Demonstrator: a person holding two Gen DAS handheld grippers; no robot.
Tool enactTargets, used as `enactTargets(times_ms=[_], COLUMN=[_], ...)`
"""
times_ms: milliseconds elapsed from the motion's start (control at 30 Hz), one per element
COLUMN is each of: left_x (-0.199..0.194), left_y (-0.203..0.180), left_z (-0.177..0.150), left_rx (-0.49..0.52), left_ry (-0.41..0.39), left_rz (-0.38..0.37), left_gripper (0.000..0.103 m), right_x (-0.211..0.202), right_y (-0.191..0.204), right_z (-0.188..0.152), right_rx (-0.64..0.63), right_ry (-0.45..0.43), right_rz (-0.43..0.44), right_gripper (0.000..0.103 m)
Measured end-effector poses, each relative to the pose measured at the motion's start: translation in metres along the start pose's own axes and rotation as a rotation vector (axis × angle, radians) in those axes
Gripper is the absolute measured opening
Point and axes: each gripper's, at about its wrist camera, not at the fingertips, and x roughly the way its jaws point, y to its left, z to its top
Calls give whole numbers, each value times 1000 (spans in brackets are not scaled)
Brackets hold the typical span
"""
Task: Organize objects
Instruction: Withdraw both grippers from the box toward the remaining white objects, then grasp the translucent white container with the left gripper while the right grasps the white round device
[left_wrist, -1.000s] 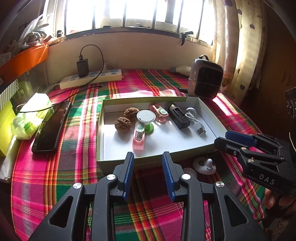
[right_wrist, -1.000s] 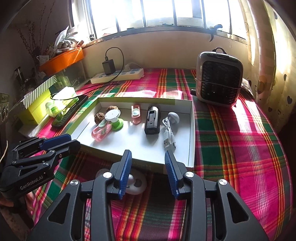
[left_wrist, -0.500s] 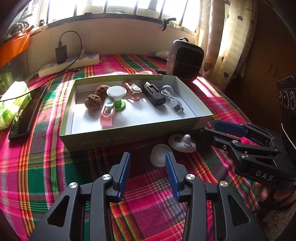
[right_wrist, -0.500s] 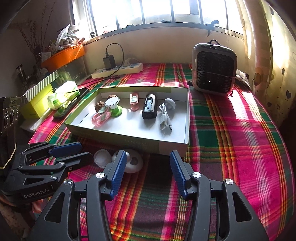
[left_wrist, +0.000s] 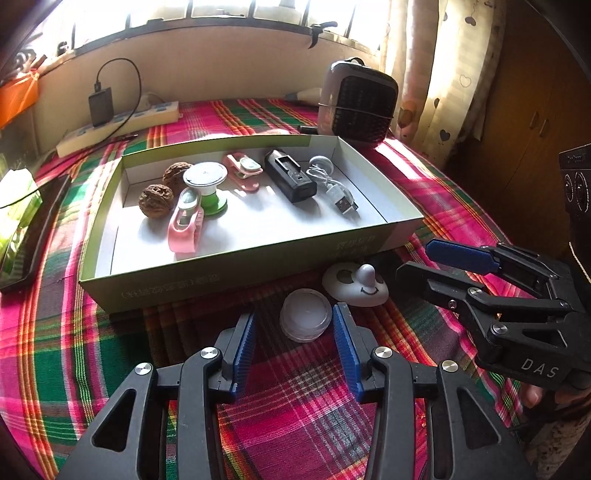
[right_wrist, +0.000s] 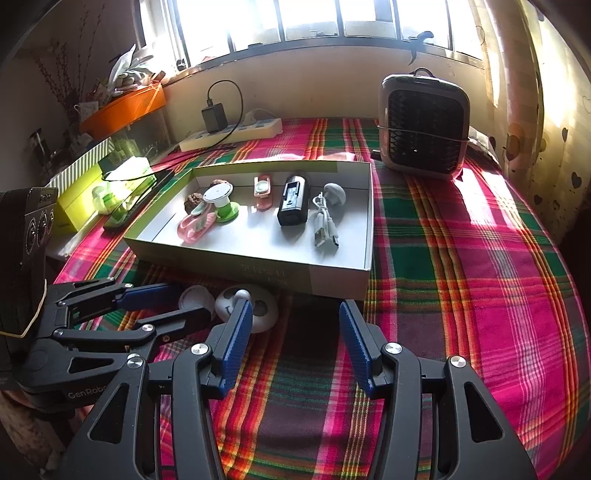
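Your left gripper just opened wide, straddling round clear cap, flat, untouched; right gripper half-open, empty; box at twelve o'clock.

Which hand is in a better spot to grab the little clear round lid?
Left. The left hand-held gripper has just been opening, and the clear round lid sits right between its tips. The right hand-held gripper is over bare cloth.

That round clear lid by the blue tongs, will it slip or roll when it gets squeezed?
The round clear lid looks smooth, thin plastic, so it may slip or flex. It lies flat on the plaid tablecloth, so rolling seems unlikely unless tipped on edge. Probably very light.
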Motion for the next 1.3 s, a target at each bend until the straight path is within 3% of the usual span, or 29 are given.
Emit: enactTargets(times_ms=[267, 600, 1300], left_x=[3, -1, -9], left_y=[2, 12, 31], left_z=[5, 4, -2], left_rx=[11, -21, -68], left_ry=[2, -4, -13], left_rz=[29, 47, 55], left_gripper=[40, 27, 27], right_x=[5, 11, 33], right_y=[2, 17, 40], right_z=[1, 0, 2], right_rx=[-12, -67, -197], right_ry=[17, 38, 87], right_rz=[13, 41, 1], right_gripper=[51, 51, 53])
